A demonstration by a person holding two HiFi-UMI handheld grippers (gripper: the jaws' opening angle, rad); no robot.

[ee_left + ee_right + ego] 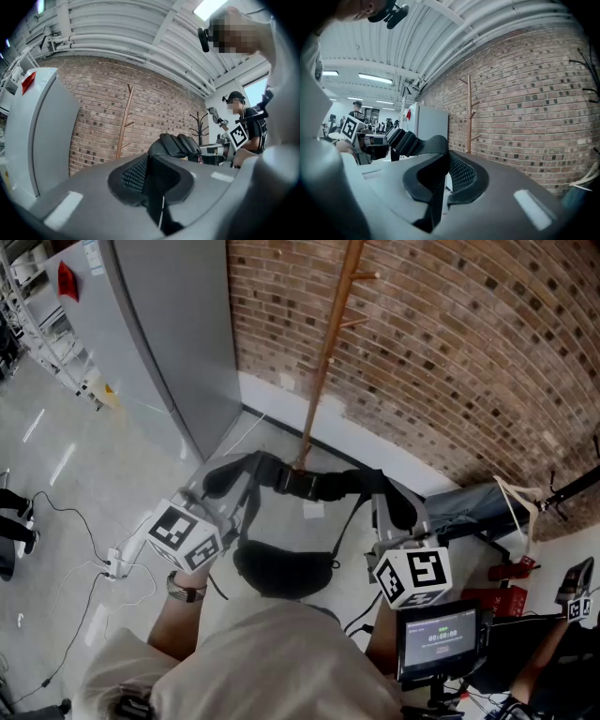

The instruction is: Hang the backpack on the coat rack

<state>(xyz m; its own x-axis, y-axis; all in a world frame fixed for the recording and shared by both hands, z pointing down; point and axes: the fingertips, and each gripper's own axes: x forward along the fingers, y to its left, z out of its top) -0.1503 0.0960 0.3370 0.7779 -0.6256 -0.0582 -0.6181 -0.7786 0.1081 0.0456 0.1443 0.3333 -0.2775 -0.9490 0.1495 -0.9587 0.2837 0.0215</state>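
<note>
A black backpack (281, 570) hangs in the air between my two grippers, held up by its shoulder straps (314, 484). My left gripper (217, 491) is shut on the left padded mesh strap (136, 174), which fills the space between its jaws (152, 178). My right gripper (389, 514) is shut on the other padded strap (461, 173), pinched between its jaws (440, 171). The wooden coat rack (325, 352) stands against the brick wall just beyond the backpack; its pole and pegs also show ahead of each gripper (124, 119) (468, 115). Both grippers point roughly level toward the wall.
A tall grey cabinet (164, 329) stands left of the rack. White cables (108, 563) lie on the floor at left. A hanger and clutter (520, 502) sit at right, and a small screen (439, 638) near my right arm. Another person (243, 126) and a black rack (199, 124) are off to the side.
</note>
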